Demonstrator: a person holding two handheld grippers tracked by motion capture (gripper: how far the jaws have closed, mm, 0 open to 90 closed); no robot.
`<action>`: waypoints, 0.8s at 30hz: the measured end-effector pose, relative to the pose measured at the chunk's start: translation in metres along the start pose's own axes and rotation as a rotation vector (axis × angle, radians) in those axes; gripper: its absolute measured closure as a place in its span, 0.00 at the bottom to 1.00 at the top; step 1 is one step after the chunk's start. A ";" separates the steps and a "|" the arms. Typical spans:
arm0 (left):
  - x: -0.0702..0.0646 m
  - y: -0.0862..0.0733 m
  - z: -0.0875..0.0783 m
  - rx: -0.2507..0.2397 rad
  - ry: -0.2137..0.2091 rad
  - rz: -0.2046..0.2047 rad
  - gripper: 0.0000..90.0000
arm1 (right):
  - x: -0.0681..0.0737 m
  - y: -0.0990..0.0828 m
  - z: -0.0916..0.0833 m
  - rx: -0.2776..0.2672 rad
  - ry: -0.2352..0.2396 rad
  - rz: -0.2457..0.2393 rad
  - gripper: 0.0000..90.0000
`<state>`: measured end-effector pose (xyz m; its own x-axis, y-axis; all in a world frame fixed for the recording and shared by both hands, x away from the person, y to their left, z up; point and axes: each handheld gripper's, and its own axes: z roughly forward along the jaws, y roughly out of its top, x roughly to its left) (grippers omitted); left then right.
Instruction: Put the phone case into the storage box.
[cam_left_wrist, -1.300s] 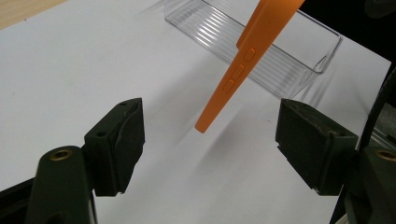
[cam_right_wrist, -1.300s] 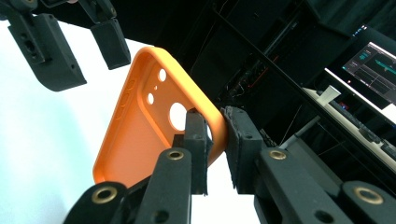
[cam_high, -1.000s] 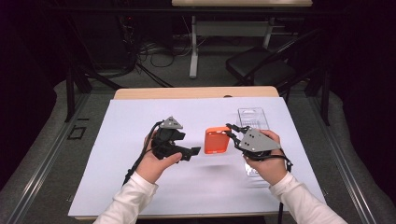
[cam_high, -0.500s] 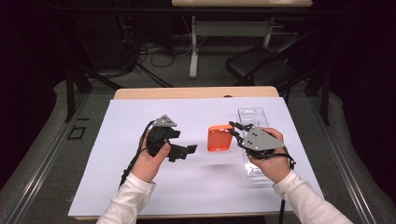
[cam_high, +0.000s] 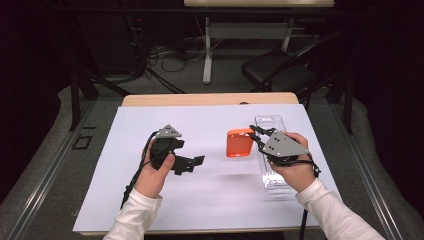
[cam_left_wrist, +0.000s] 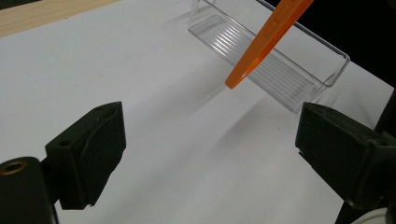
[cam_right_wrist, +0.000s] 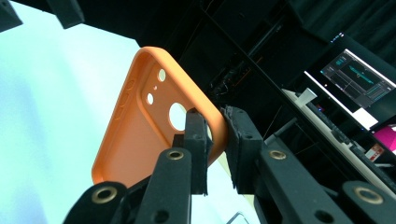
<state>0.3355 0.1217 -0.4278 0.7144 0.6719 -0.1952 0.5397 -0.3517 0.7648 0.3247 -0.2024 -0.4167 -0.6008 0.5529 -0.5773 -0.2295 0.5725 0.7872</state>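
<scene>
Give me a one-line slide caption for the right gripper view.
Right gripper pinches the rim of an orange phone case, lifted above the white table sheet.

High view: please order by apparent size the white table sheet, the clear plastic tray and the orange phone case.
1. white table sheet
2. clear plastic tray, partly hidden by the right gripper
3. orange phone case, held above the table, so slightly nearer the camera

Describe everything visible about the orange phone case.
The orange phone case is a matte, rubbery-looking shell with rounded corners, a raised rim, one large round cutout and smaller holes. It hangs tilted above the white table cover, beside the clear plastic tray. The right gripper pinches its edge; nothing else touches it.
</scene>
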 end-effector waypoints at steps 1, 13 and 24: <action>0.001 -0.001 -0.001 0.003 -0.007 -0.003 0.10 | -0.001 0.001 0.000 -0.001 -0.003 0.000 0.89; 0.005 -0.009 -0.007 -0.022 -0.032 -0.030 0.09 | -0.014 0.003 -0.002 0.000 -0.022 -0.020 0.89; 0.004 -0.012 -0.008 -0.021 -0.043 -0.035 0.09 | -0.034 -0.003 -0.005 0.005 -0.053 -0.028 0.89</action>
<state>0.3286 0.1341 -0.4329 0.7143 0.6544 -0.2479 0.5554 -0.3146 0.7697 0.3415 -0.2260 -0.3986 -0.5528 0.5675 -0.6102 -0.2423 0.5911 0.7693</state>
